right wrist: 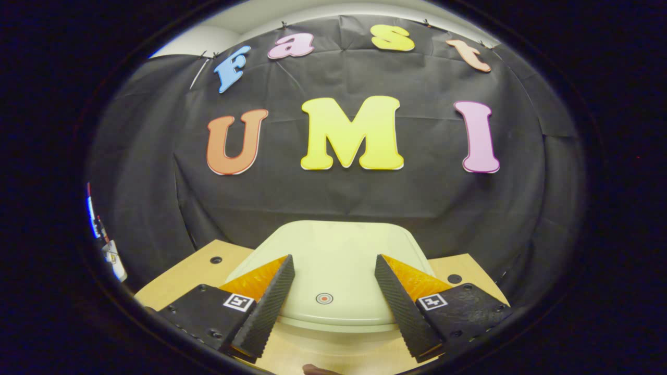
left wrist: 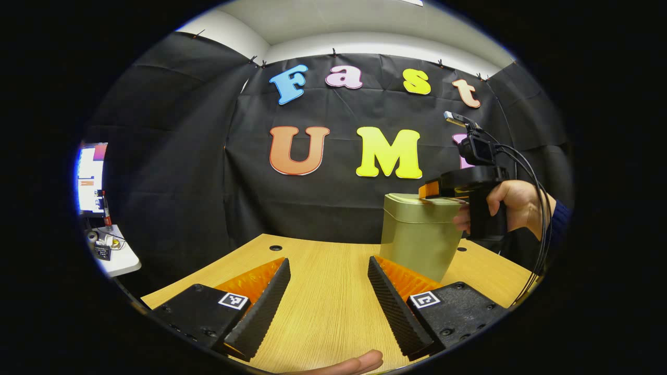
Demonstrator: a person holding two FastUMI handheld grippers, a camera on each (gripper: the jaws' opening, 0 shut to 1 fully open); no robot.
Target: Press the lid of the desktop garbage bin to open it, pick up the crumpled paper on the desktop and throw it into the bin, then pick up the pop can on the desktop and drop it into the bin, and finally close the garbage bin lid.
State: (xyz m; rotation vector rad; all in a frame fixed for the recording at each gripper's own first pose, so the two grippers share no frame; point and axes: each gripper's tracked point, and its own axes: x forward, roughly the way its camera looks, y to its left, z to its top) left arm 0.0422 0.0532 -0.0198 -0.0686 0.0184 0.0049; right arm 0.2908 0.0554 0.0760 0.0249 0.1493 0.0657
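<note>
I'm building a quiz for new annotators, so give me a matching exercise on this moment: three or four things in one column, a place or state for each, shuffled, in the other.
Things:
1. bin lid
2. right hand-held gripper
3. left hand-held gripper
4. desk

Places or states:
A. open, over bare wood
B. closed
C. light wood, under the bin
D. open, above the lid's round mark

Pairs: 1-B, 2-D, 3-A, 4-C

The left hand-held gripper [left wrist: 328,291] has its jaws spread wide, nothing between them. The right hand-held gripper [right wrist: 333,291] is likewise spread apart; in the left gripper view a hand [left wrist: 503,205] grips its handle, level, fingertips apparently low.
</note>
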